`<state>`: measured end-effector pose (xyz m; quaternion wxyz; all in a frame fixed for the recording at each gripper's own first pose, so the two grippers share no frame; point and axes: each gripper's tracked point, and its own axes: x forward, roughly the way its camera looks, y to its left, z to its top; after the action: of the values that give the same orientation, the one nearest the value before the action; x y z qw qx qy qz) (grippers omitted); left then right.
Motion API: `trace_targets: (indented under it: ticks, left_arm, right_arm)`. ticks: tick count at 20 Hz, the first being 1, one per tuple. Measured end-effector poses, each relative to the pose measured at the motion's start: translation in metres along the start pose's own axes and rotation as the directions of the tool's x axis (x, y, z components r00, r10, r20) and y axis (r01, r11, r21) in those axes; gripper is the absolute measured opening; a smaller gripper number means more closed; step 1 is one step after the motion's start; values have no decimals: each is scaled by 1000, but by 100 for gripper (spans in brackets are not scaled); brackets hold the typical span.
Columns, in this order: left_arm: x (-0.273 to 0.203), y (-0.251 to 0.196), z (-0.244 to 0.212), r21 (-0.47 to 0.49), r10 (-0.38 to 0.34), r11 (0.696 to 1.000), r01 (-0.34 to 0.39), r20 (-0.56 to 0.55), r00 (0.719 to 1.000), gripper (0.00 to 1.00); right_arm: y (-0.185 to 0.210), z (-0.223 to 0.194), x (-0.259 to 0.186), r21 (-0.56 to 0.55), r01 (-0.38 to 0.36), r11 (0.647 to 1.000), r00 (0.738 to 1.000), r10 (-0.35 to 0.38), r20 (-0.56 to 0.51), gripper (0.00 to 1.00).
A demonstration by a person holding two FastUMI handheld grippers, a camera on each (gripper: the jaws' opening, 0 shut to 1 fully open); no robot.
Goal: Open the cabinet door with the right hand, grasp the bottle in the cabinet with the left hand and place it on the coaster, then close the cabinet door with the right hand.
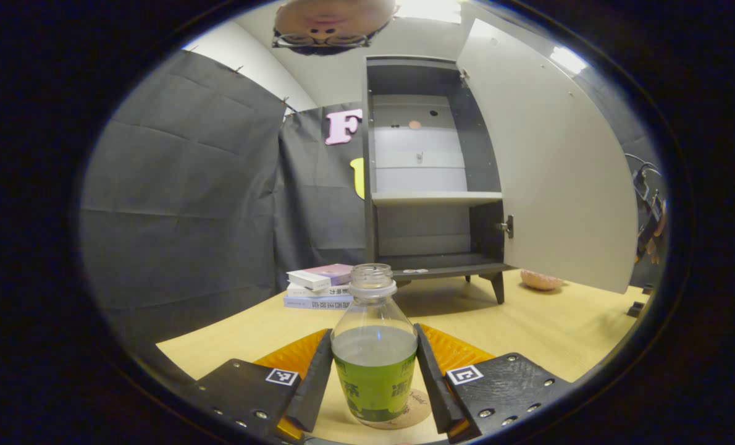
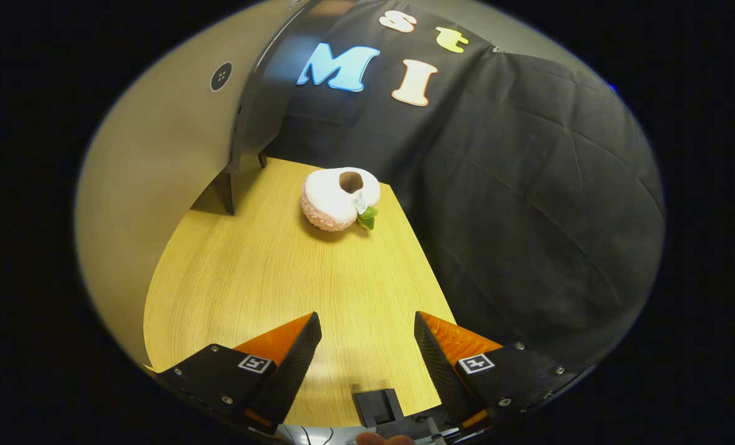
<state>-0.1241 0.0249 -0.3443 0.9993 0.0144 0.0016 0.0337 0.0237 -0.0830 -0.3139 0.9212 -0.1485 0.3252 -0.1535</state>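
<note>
- Left gripper view: we see the uncapped clear plastic bottle with a green label (image 1: 373, 352) upright between the fingers of our left gripper (image 1: 373, 386), standing on the round tan coaster (image 1: 412, 413); whether both fingers press it we cannot tell.
- Ahead of that gripper, the dark cabinet (image 1: 432, 185) stands with its pale door (image 1: 553, 167) swung open.
- Beside it lies a stack of books (image 1: 319, 286).
- Our right gripper (image 2: 367, 358) is spread wide over the light wooden table (image 2: 268, 272), holding nothing; a fluffy pink-and-white plush toy (image 2: 338, 199) lies ahead of it.
</note>
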Motion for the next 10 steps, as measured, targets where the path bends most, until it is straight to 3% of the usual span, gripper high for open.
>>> trace_targets:
  ticks: [10]
  left_arm:
    - [5, 6, 51, 26, -17, 1000, 16, 34, 999, 71]
  right_arm:
    - [-6, -6, 2, 16, 12, 1000, 1000, -12, 6, 94]
